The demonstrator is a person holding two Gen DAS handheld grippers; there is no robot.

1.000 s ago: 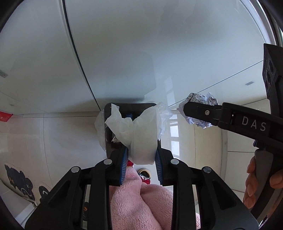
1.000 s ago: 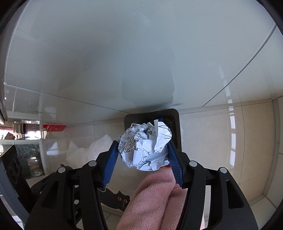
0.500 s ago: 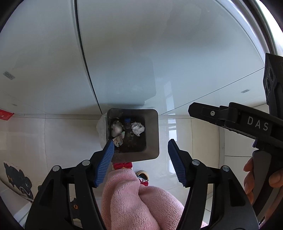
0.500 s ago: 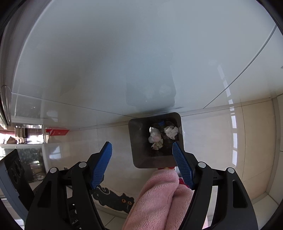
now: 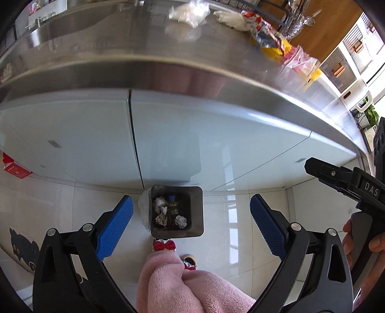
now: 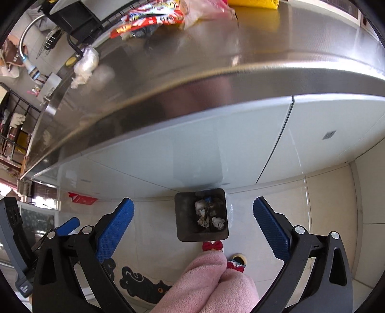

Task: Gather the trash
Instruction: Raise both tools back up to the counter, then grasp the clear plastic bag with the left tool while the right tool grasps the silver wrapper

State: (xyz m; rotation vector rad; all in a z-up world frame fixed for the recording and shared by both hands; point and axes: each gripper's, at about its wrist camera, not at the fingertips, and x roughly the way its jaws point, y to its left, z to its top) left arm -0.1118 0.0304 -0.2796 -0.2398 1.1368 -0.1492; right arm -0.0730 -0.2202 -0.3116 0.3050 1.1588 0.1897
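A dark square trash bin [image 5: 197,211] stands on the tiled floor against the cabinet, with crumpled paper [image 5: 181,221] and other scraps inside; it also shows in the right wrist view [image 6: 182,216]. My left gripper [image 5: 191,227] is open and empty, high above the bin. My right gripper [image 6: 192,228] is open and empty, also above the bin, and shows at the right of the left wrist view. On the steel counter [image 5: 120,41] lie a clear plastic bag [image 5: 189,10], white paper [image 5: 231,19], and snack wrappers [image 5: 267,36], [image 6: 149,21].
White cabinet doors [image 5: 72,134] run below the counter. A sink tap [image 6: 26,38] and a dish rack [image 6: 79,26] stand on the counter. A cat-print mat [image 6: 144,284] lies on the floor. Pink-clad legs [image 5: 173,281] stand by the bin.
Both grippers opened and dropped a white tissue and a crumpled paper ball into the bin. Both then rose, bringing the counter top into view.
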